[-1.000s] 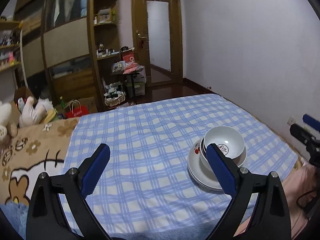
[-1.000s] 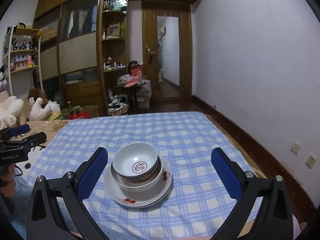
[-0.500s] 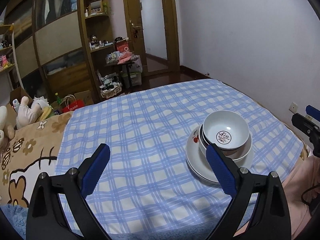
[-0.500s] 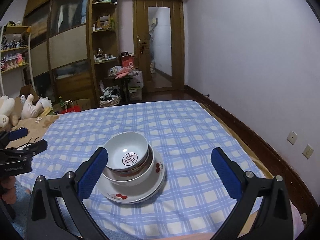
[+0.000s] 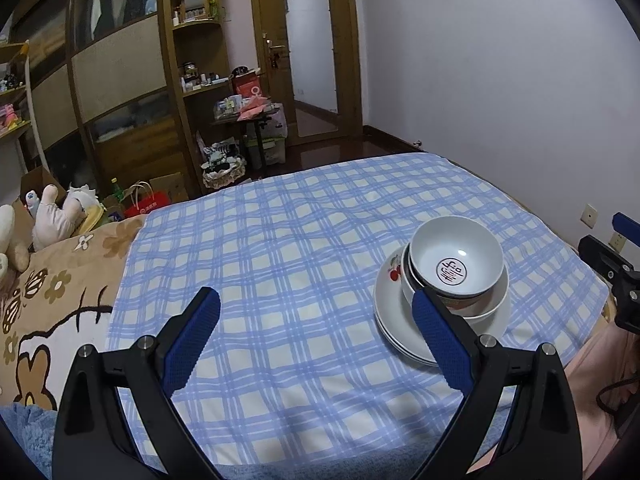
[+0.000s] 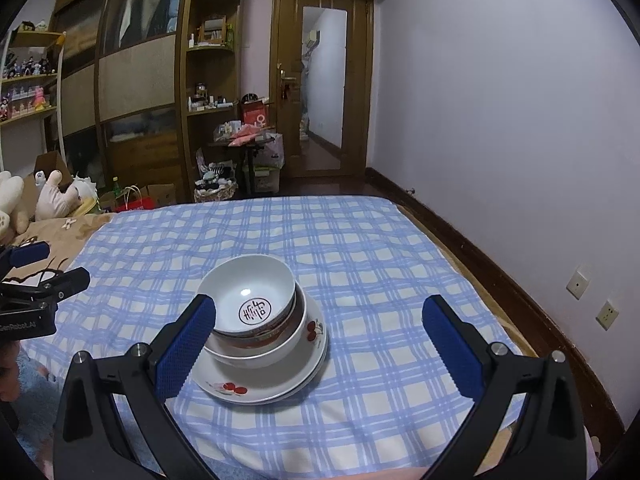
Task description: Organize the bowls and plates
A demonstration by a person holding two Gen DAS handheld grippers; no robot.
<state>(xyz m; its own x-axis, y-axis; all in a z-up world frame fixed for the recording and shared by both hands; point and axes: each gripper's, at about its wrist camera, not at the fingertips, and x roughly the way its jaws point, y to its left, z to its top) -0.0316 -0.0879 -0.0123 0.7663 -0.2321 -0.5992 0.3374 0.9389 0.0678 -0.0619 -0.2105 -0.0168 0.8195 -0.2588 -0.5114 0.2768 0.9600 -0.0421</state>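
Left hand-held gripper (image 5: 316,334): fingers spread wide, nothing between them, held above the blue checked cloth (image 5: 280,264). Its right blue pad (image 5: 440,344) overlaps the near edge of the crockery stack in the left wrist view; contact cannot be determined.

Right hand-held gripper (image 6: 320,340): fingers spread wide, empty. In the right wrist view its left blue pad (image 6: 182,350) sits just beside the stack's left side; contact cannot be determined.

Crockery stack: located on the checked cloth, on the bed, toward the near edge.
- Base: white plates (image 6: 272,384), stacked, with a red cherry motif on the rim.
- Middle: a larger white bowl (image 6: 276,346), upright on the plates.
- Top: a small white bowl (image 6: 250,294) with a round dark emblem at its bottom, nested in the lower bowls and tilted slightly.

To the left of the cloth: a brown cartoon-print blanket (image 5: 44,300), with plush toys (image 5: 52,220) at its far end.

Beyond the bed: a red shopping bag (image 5: 146,204) on the floor, a cluttered small table (image 5: 252,114), wooden wardrobes with shelving (image 5: 120,80), and a wooden door (image 5: 310,56). A plain wall (image 5: 500,80) runs along the right, with outlets (image 6: 592,296) low down.
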